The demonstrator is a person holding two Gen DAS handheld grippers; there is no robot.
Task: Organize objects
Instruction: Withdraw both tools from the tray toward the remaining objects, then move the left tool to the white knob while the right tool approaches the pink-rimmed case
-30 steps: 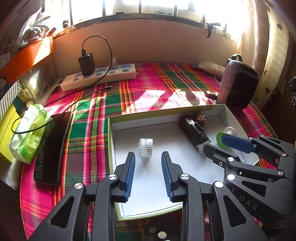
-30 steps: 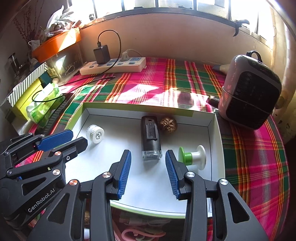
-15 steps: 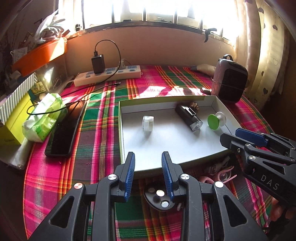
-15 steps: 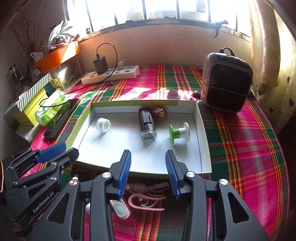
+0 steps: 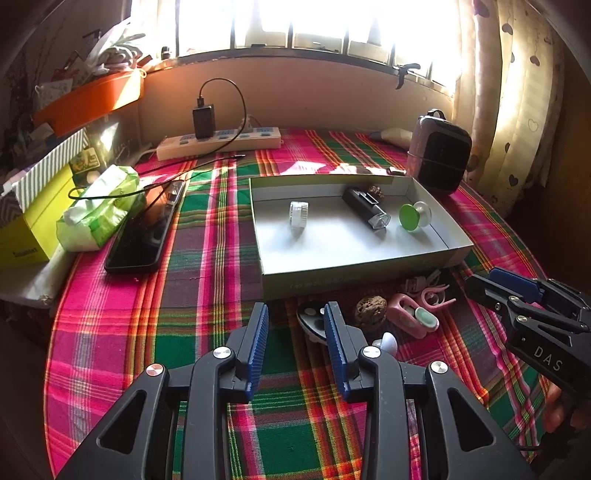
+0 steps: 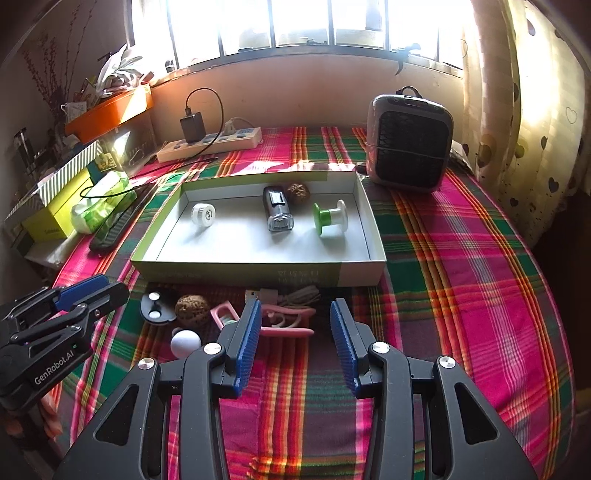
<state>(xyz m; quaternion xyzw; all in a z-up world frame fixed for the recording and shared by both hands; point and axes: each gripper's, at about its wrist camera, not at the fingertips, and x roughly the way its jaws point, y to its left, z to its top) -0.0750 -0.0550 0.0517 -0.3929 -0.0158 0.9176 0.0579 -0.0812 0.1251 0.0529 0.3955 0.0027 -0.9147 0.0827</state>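
Tools first: left tool (image 5: 295,347) is opening with nothing between its pads, right tool (image 6: 295,343) half open, empty. Just beyond, walnut (image 6: 192,309), white ball (image 6: 185,343) and pink clips (image 6: 284,325) wait on the bench. Box (image 6: 255,271) holds four things, so roughly halfway. Only the right view shows the walnut inside (image 6: 298,192) clearly.

A barred window (image 6: 314,26) runs across twelve o'clock and pours hard white daylight into the room. Below it stands a plain beige wall (image 6: 295,96) under a dark sill. At two o'clock hangs a pale curtain (image 6: 535,110) printed with small hearts. A table under a plaid cloth (image 6: 461,266) of pink, green and orange fills the middle, with sun patches at its far edge. At ten o'clock a cluttered shelf (image 5: 55,155) holds an orange tray (image 5: 92,99).
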